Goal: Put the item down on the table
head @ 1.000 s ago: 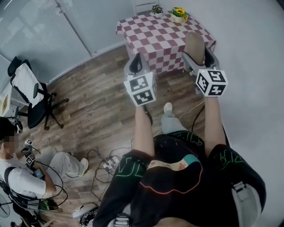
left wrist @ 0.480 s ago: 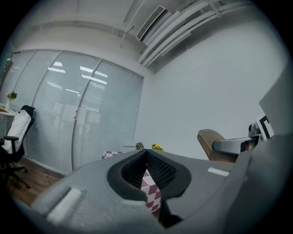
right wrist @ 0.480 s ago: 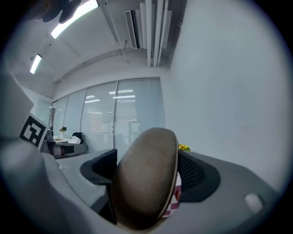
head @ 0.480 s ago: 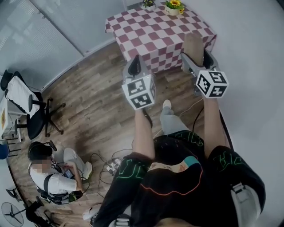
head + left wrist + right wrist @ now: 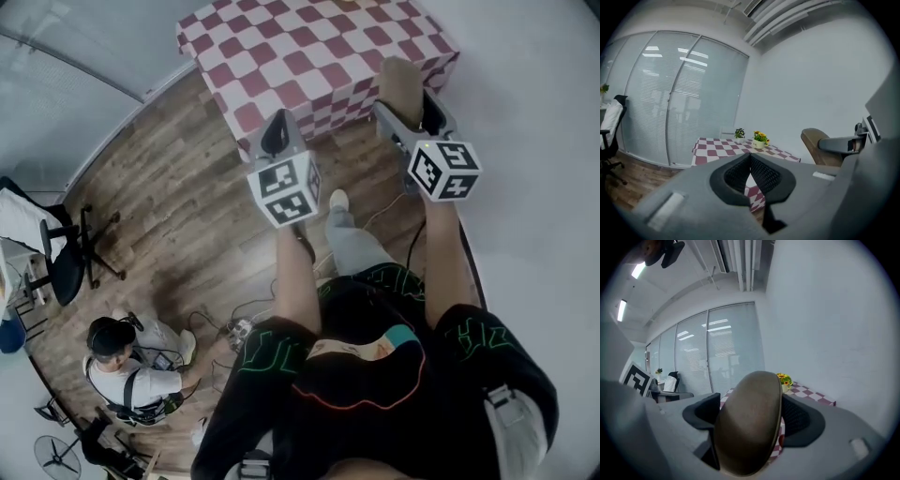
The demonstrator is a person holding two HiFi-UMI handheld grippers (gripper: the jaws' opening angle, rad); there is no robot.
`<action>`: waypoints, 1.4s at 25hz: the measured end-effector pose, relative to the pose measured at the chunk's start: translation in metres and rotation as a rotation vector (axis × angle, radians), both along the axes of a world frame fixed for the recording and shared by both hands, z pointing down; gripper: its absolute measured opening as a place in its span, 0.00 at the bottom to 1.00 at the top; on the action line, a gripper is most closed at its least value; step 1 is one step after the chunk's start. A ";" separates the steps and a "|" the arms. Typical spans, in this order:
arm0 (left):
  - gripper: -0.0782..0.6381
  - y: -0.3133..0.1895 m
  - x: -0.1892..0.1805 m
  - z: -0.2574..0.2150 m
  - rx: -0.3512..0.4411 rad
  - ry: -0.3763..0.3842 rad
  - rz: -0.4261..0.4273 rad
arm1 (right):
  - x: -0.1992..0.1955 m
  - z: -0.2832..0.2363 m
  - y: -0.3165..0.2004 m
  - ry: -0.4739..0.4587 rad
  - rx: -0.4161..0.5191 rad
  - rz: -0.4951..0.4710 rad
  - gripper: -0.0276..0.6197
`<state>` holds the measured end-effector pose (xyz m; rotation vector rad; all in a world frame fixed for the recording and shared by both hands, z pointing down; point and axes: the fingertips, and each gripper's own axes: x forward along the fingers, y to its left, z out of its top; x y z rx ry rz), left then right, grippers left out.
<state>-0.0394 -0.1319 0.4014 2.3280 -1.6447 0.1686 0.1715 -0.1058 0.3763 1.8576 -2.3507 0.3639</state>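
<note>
**A:** Head view first: what do we see?

**B:** We see our left tool [image 5: 274, 134] and right tool [image 5: 405, 98] reaching towards the checked bench [image 5: 309, 42]. The brown rounded item [image 5: 401, 82] sits in the right tool, off the bench, by its near edge. A person [image 5: 122, 361] sits on the wooden floor [image 5: 178, 206].

**A:** And the left gripper view?

**B:** Our left tool [image 5: 751, 161] has its pads meeting at the tips, with nothing between them. The bench [image 5: 715, 146], with a flower pot [image 5: 759, 140] on it, lies ahead.

**A:** The right gripper view?

**B:** Our right tool [image 5: 751, 418] clamps the brown rounded item [image 5: 745, 427] upright between both pads.
</note>
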 end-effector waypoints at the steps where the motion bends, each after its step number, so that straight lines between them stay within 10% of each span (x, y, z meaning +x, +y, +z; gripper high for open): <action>1: 0.12 -0.012 0.004 0.003 -0.004 -0.013 0.002 | 0.004 0.004 -0.011 -0.014 -0.004 0.001 0.68; 18: 0.12 -0.159 0.097 -0.002 0.013 -0.199 0.096 | 0.093 0.007 -0.151 -0.126 0.037 0.062 0.68; 35: 0.12 -0.199 0.103 -0.015 0.014 -0.106 0.088 | 0.093 -0.018 -0.190 -0.120 0.078 0.036 0.68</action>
